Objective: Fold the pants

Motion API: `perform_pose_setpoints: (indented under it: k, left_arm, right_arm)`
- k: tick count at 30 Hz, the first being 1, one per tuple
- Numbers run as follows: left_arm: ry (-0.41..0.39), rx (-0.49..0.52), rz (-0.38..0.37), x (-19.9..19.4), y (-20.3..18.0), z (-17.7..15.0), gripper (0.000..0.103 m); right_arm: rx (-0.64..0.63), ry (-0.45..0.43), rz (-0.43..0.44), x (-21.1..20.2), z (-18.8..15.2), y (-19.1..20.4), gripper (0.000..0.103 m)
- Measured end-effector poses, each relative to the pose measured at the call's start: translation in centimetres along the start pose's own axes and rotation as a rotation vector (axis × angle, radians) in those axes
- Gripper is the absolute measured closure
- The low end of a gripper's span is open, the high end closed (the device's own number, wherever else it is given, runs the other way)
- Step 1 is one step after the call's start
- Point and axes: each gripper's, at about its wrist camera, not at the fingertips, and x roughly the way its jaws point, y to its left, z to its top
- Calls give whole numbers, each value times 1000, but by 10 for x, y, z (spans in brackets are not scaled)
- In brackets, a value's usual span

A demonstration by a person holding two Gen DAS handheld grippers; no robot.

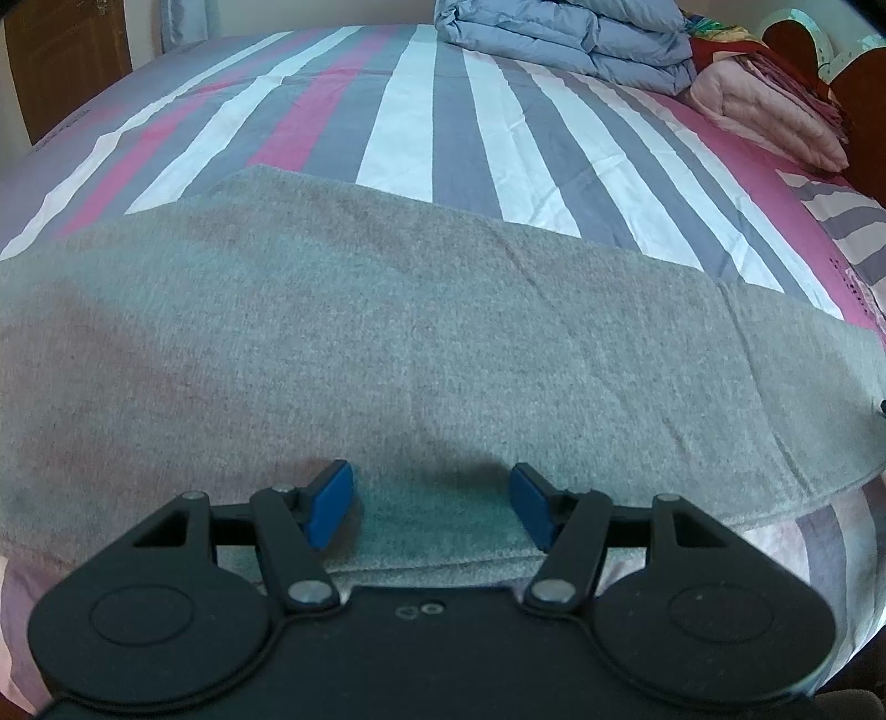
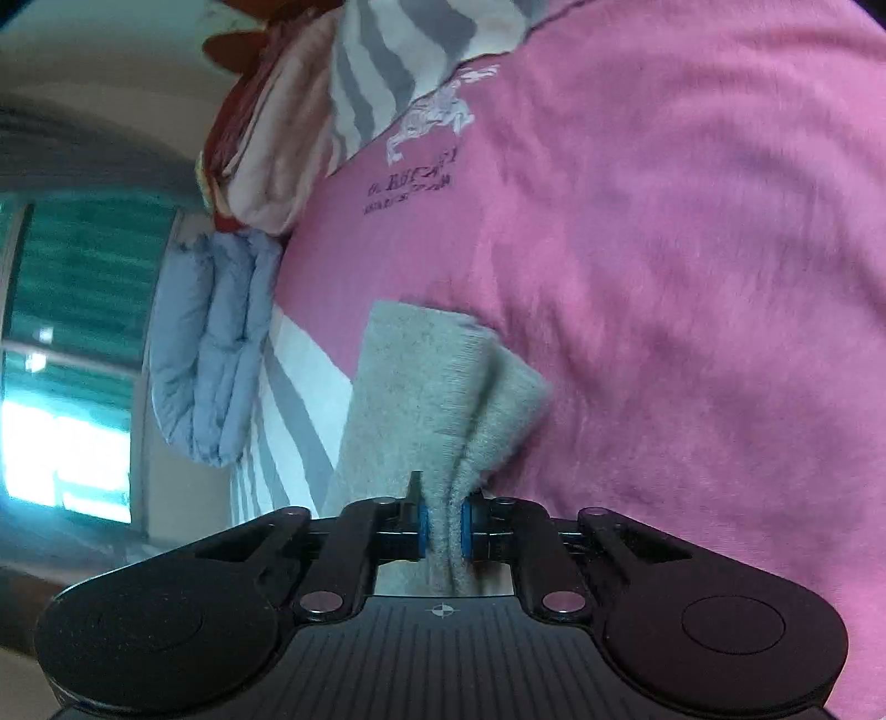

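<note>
— Where are the pants (image 1: 421,343)?

— Flat on the bed (image 1: 421,111), grey, spread under my left gripper (image 1: 432,504). Its jaws stand apart over the near edge, pinching nothing. My right gripper (image 2: 443,531) is clamped on a bunched corner of them.

— What could go wrong?

— That bunch is thick. I think a layer could slip free if I pull, or the fold could come out crooked while my left holds nothing.

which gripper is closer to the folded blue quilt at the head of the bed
Cannot tell. The left gripper sits open over the grey pants, far from the blue quilt. The right gripper, clamping a pants end, sees it leftward.
</note>
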Motion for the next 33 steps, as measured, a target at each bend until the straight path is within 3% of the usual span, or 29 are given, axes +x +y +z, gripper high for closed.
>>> perform_pose_setpoints:
  k: [3,8,12,19,26,33]
  left_arm:
    - [3,3,-2,2,0,0,48]
    - [-2,8,0,3,-1,-2,47]
    - [2,-19,-31,0,5,0,47]
    - [-21,-94,-88,-14,27,2,47]
    - [-59,-196,-80,-34,75,3,47]
    - [-37,-304,-78,-35,117,5,47]
  right_arm:
    - [-60,-35,7,-10,-3,12,93]
    - [-352,-51,106,-29,-21,82,93]
    - [-487,7,183,-24,-56,132,93]
    - [-657,168,283,-4,-151,188,93]
    - [-732,353,316,24,-253,192,93]
    - [-809,512,199,67,-341,152,92]
